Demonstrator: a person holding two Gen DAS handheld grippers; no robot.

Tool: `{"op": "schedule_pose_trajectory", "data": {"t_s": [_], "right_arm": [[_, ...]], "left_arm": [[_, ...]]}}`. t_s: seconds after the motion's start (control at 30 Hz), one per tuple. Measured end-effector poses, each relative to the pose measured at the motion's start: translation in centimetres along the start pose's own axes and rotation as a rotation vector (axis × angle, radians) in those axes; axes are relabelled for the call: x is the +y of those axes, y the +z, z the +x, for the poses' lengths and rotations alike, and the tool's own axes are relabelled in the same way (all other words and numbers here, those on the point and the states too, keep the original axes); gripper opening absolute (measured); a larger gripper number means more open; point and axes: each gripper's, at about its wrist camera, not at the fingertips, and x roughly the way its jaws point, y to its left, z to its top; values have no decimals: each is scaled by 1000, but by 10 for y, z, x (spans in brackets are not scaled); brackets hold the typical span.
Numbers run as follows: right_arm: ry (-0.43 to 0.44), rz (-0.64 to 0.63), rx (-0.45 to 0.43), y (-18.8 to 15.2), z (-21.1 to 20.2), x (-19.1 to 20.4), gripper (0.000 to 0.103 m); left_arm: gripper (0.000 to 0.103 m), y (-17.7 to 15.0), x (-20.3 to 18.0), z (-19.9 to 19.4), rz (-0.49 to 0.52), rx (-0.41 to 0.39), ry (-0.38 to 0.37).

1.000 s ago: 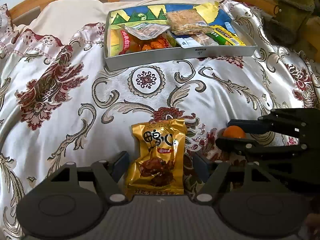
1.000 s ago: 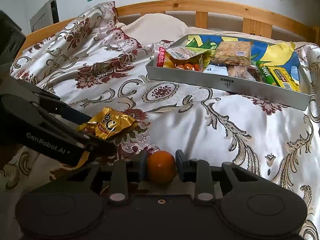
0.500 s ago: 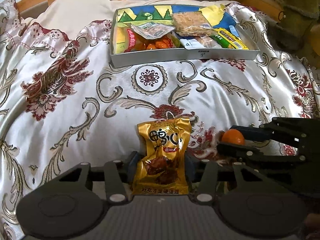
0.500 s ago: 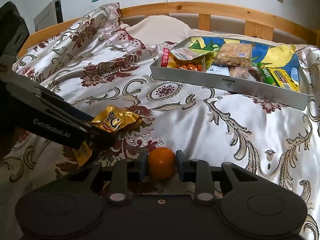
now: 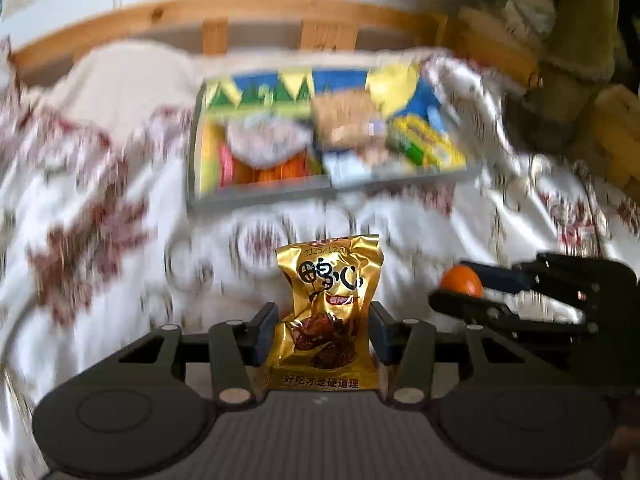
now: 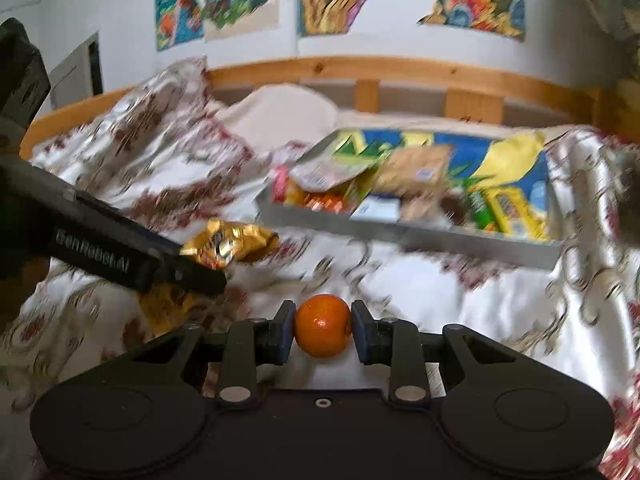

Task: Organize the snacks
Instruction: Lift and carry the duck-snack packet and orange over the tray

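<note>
Two snacks are held: your left claw (image 5: 322,330) is clamped on the gold snack packet (image 5: 328,312), your right claw (image 6: 322,330) on the small orange (image 6: 322,325), both above the bed cover (image 6: 460,300), before the snack tray (image 6: 420,236).

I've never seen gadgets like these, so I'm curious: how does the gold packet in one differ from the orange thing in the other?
The gold packet is a flat, crinkly foil pouch with printed writing; the orange ball is small, round, smooth and plain. The packet stands tall above the left gripper, while the ball sits neatly between the fingers of the right gripper. Both are clamped from the sides, in front of the snack tray.
</note>
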Motion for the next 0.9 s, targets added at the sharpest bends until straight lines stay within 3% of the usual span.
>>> {"op": "schedule_pose_trajectory", "data": {"t_s": [0.23,0.43,0.67,0.9], "right_arm": [[-55,5,-78,43,12,-35,32],[-131,-15,-109,86,40,-68,32],[-217,30,-99,112,84,-101,32],[-217,63,-29,95,115,-112,32]], "left_arm": [[53,76,3,8,30,-117,7],[53,121,10,40,73,-117,26],[53,144,23,85,0,-69,34],[53,152,29,118,-51,-40,66]]}}
